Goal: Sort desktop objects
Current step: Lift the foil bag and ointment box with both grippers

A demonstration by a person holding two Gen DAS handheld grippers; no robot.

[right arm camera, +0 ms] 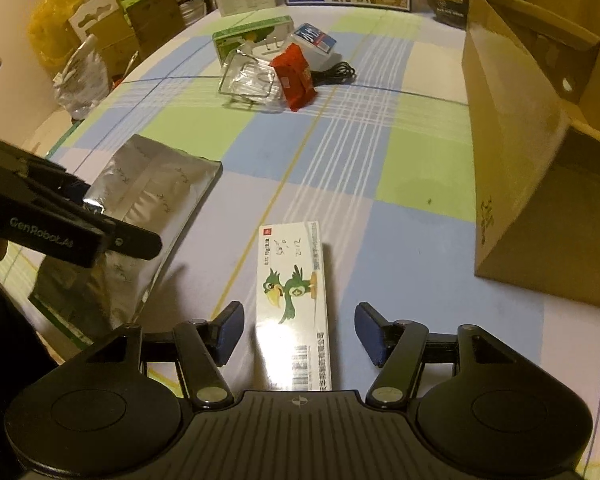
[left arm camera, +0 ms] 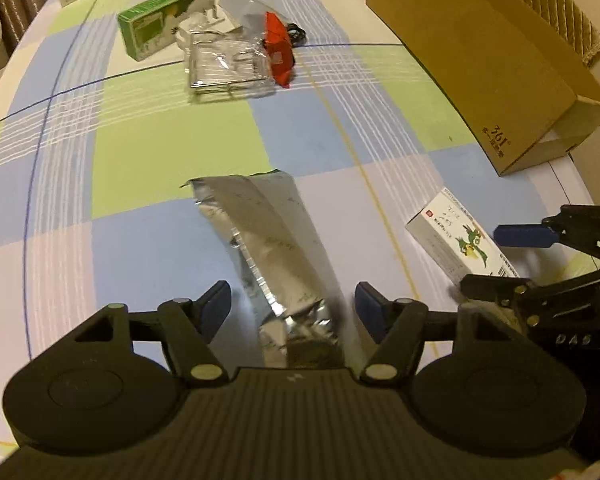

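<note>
A silver foil pouch lies on the checked tablecloth, its near end between the open fingers of my left gripper; contact cannot be told. It also shows in the right wrist view. A white box with a green bird lies flat with its near end between the open fingers of my right gripper; it also shows in the left wrist view. The right gripper shows at the right in the left view, and part of the left gripper's body shows at the left in the right view.
A big open cardboard box stands at the right, also in the left view. Farther back lie a green box, a wire rack in clear plastic, a red packet, and a black cable.
</note>
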